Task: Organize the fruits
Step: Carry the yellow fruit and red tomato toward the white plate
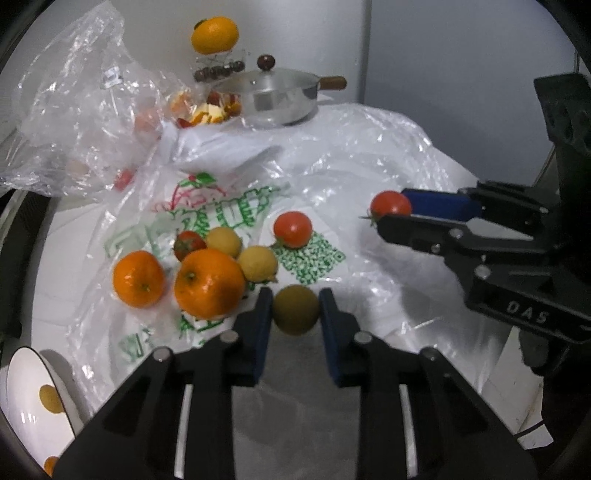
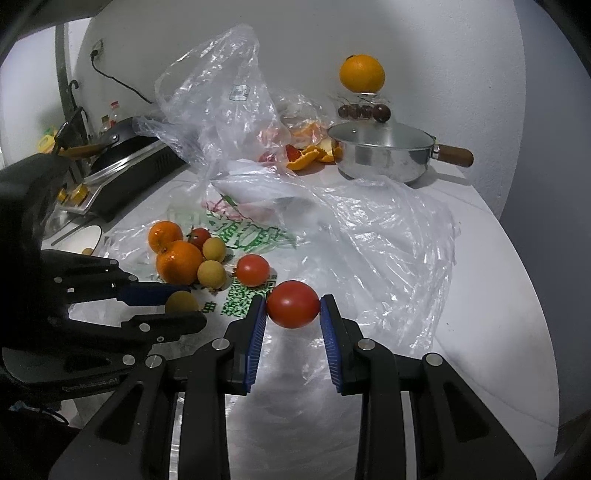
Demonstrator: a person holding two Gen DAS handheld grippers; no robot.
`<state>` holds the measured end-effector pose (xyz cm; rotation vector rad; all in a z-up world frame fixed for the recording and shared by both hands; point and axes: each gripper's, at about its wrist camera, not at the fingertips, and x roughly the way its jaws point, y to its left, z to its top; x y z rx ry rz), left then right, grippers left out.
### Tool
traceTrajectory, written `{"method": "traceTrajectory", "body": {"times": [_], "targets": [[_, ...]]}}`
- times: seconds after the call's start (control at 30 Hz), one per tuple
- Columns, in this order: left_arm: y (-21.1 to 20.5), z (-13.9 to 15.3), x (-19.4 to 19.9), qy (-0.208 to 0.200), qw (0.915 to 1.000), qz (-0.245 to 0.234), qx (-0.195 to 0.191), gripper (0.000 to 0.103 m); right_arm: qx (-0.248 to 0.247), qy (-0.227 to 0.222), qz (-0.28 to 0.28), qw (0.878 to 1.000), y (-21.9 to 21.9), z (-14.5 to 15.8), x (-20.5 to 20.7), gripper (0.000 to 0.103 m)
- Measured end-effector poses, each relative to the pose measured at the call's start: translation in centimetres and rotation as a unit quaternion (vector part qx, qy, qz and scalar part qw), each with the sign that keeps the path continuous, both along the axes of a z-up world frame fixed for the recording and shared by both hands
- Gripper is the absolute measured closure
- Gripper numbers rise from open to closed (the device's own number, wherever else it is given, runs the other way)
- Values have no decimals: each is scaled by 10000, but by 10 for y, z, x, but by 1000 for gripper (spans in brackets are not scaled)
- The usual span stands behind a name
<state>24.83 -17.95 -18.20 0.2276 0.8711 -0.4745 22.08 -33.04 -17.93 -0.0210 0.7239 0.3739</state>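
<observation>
My left gripper [image 1: 295, 308] is shut on a small yellow-brown round fruit [image 1: 295, 310], seen from the side in the right wrist view as the same fruit [image 2: 181, 302]. My right gripper [image 2: 293, 306] is shut on a red tomato [image 2: 293, 304], which the left wrist view shows at the right as that tomato [image 1: 390, 204]. On the printed plastic bag [image 1: 229, 214] lie two oranges [image 1: 208, 282], two more yellow fruits [image 1: 257, 264] and two tomatoes [image 1: 292, 229].
A lidded steel pot [image 1: 280, 94] with a wooden handle stands at the back, by fruit peels [image 1: 207, 110] and a crumpled clear bag [image 1: 85, 103]. An orange [image 1: 214, 35] sits on a glass above dark fruits. A white bowl [image 1: 22, 398] holding a yellow fruit is at the left edge.
</observation>
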Motion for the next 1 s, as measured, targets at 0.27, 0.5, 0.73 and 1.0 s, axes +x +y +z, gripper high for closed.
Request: {"method": "traceTrajectory", "body": {"times": [0.27,0.5,0.73,1.0], "targets": [[14,13,-12,-85,9998,60,-190,77,-92,-123,88,9998,13,14,-9,71],[30,25,-27,-226,9993,115,-287,77,-173,-219,177,9995,29,26,-21,71],[49,33,-39,-306,9984,262,-393,77,-262,-311,344,9986,52,37,-32,71],[74,41,-53,-386,9969,420,-547,77,-357,-390,526,9972,77,48,-44,71]]}}
